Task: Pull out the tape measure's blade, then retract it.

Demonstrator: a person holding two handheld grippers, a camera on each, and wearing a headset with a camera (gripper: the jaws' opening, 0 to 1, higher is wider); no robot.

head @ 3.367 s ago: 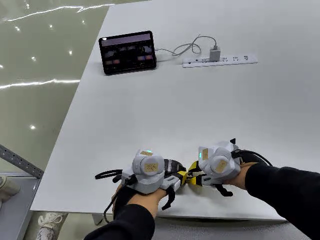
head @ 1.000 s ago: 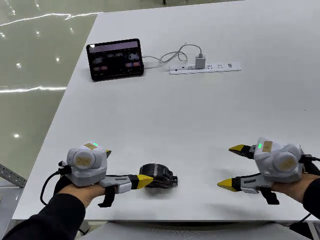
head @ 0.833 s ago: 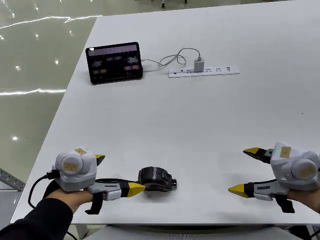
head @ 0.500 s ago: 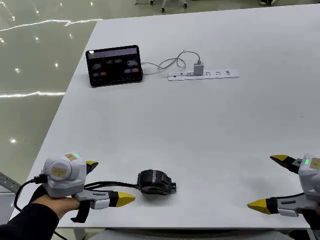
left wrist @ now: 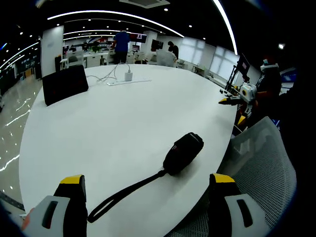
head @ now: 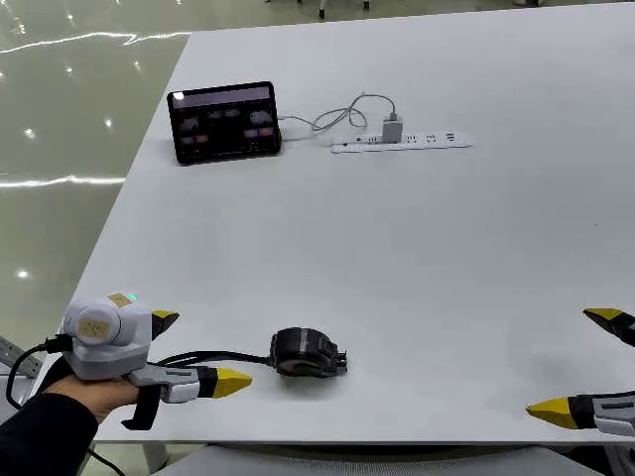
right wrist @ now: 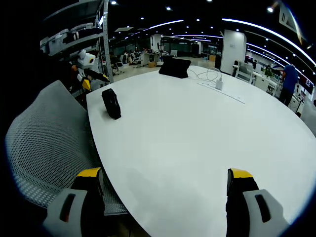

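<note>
Holds the left gripper (head: 198, 349) unclenched and empty just beside the tape measure (head: 303, 352) on the white table (head: 397, 248), the right gripper (head: 573, 362) likewise released, well apart.

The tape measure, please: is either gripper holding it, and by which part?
Neither: the left gripper and right gripper are open; the tape measure lies free.
</note>
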